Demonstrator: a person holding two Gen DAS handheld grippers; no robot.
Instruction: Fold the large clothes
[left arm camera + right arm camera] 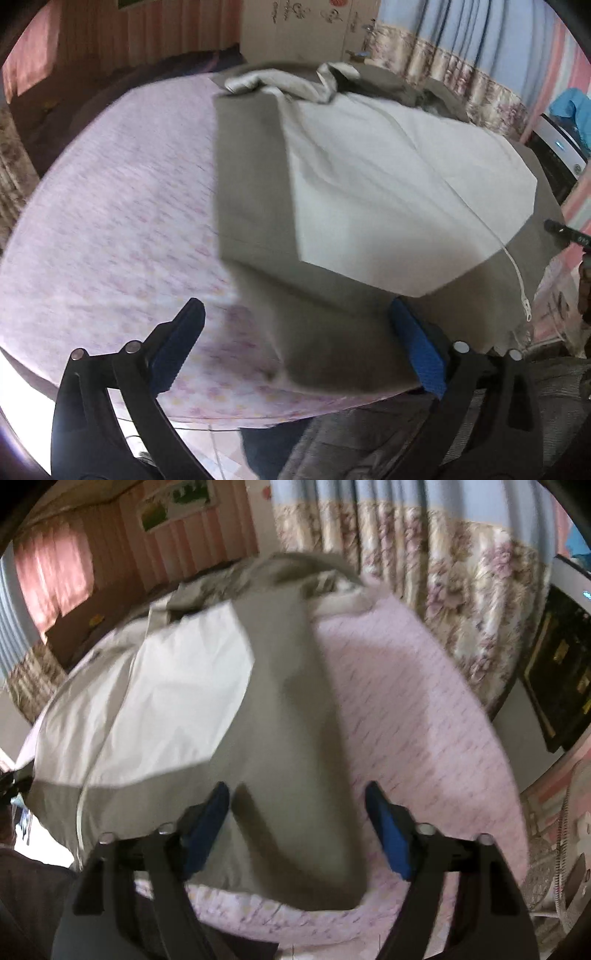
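Lying spread across the pink bedsheet [110, 221], the grey-brown jacket [251, 177] has its front open so the pale lining [388, 177] faces up, a layout that suits folding: the flat bed carries its whole weight and lets each panel be turned over in one sweep. Its hood or collar end [325, 81] is bunched at the far side, and the white zip [517, 280] trails down the near right edge in the left view. One grey side panel appears already turned inward over the lining on each side (the blur makes the exact layering hard to read), which I judge to be the first lengthwise folds.

The left gripper [295, 332] hovers over the near hem with its blue fingers [421, 350] spread wide, pinching nothing; one finger lies just beside the hem's fold, the other over bare sheet. The right gripper [295, 812] is likewise spread, straddling the grey panel [295, 738] at its near end without closing on it. Both sit at the hem, probably because lifting there would carry the bottom up toward the hood.

Flowered curtains [461, 609] hang beyond the bed, and a dark cabinet [554, 672] stands to the right.
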